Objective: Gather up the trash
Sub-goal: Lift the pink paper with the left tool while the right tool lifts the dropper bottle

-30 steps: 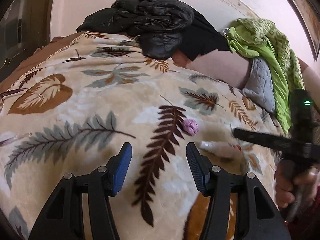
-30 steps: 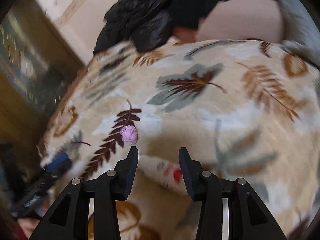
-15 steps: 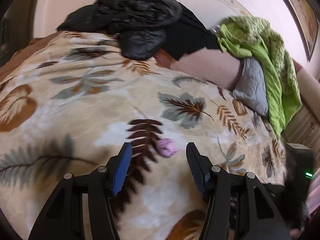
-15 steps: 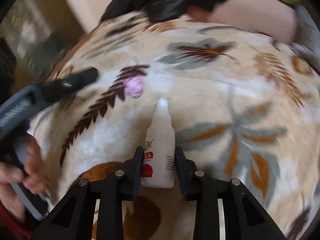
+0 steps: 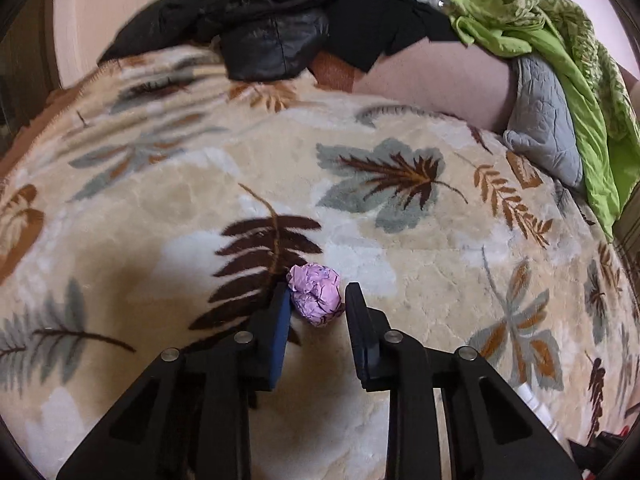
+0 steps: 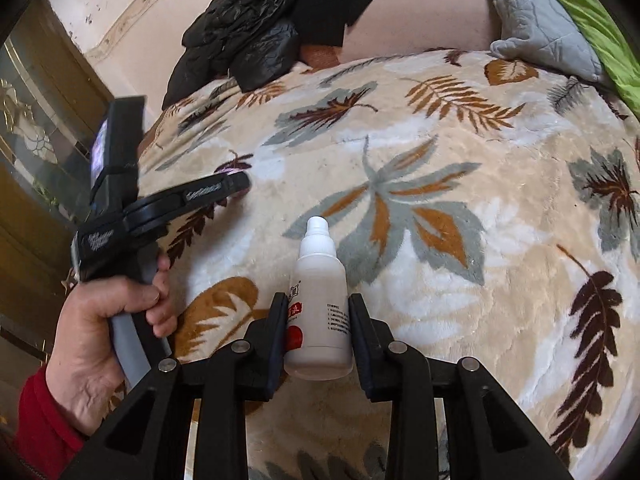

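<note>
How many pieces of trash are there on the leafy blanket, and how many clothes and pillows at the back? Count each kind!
Crumpled purple paper ball: 1
White plastic bottle: 1
Black jacket: 1
Green garment: 1
Grey quilted pillow: 1
Total: 5

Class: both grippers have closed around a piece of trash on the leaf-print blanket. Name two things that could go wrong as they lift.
1. The crumpled purple paper sits right at the left gripper's fingertips, so it could slip out.
2. The right gripper clamps the small white bottle low on its smooth body; it could tip or slide onto the blanket.
</note>
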